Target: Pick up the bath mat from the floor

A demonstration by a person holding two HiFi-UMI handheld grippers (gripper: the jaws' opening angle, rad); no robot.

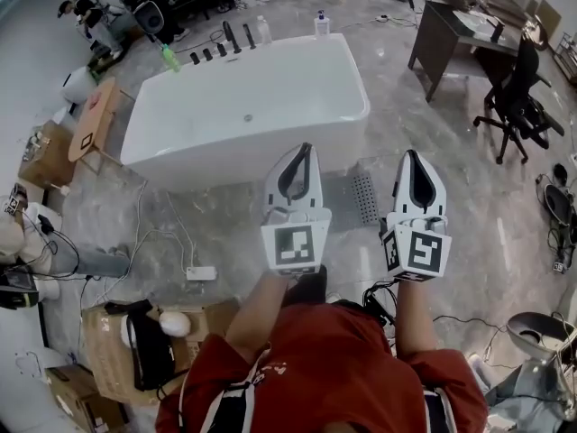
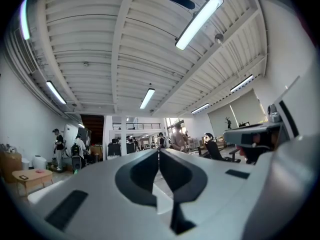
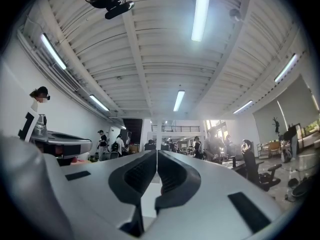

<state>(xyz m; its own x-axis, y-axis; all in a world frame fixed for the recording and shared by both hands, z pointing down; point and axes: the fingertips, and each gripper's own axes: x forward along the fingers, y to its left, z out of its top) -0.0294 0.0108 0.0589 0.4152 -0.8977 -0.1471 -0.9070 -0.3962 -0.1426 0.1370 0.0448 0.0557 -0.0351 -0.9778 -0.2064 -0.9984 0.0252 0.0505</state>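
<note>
Head view: left hand-held gripper (image 1: 305,154) and right hand-held gripper (image 1: 412,159) are side by side above the floor, tips pointing away from the person. Gray bath mat (image 1: 347,197) lies flat on the floor against the front of the white bathtub (image 1: 243,106). It shows between the two grippers and neither touches it. Dark desk (image 1: 446,27) and black office chair (image 1: 518,97) upper right. White power strip (image 1: 200,273) on the floor at left.

Left gripper view: jaws pressed together tip to tip, nothing between them, aimed across the hall toward the ceiling lights (image 2: 197,21).

Right gripper view: jaws likewise pressed together, empty, with people standing far back.
</note>
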